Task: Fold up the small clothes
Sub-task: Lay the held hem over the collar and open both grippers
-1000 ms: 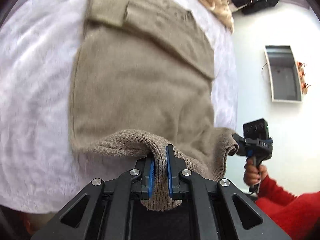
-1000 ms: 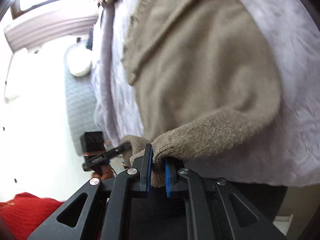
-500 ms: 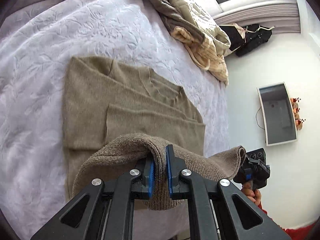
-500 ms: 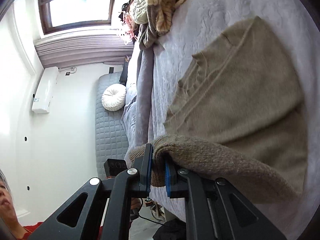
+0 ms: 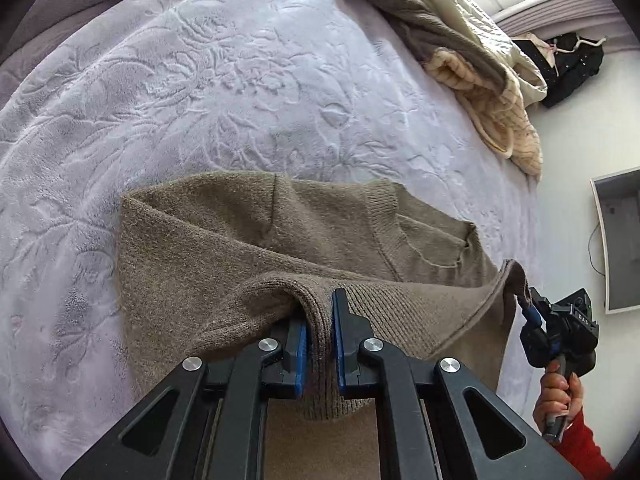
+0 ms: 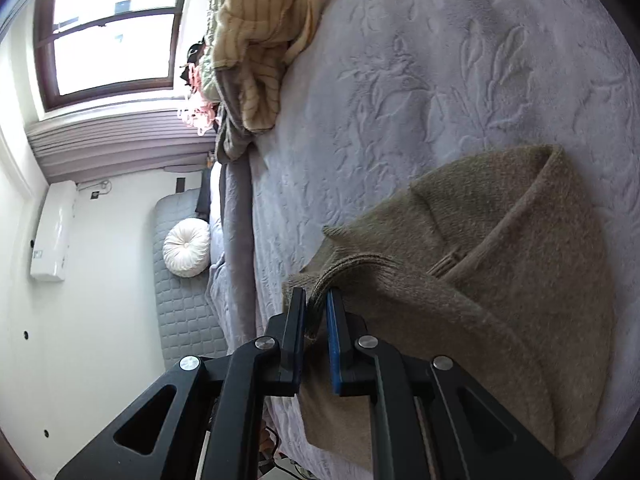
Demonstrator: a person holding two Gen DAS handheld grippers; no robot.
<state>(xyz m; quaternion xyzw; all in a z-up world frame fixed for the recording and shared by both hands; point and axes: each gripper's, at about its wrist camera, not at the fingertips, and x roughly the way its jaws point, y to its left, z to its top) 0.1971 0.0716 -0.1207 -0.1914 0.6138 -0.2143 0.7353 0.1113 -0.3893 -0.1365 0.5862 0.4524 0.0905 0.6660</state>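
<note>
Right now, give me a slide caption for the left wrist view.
Left claw shut on the tan sweater hem, lifted over the lavender bedspread; right claw grips the far corner.

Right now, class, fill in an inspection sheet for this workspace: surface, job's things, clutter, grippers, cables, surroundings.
Surface: bed under a lilac embossed cover.
Job's things: brown sweater, hem edge lifted and carried over its body, part folded.
Clutter: heap of cream and grey clothes at the far side of the bed.
Grippers: left gripper shut on the hem; right gripper shut on the hem's other corner.
Cables: a thin wire beside the wall panel.
Surroundings: window, round white cushion, white wall unit.
</note>
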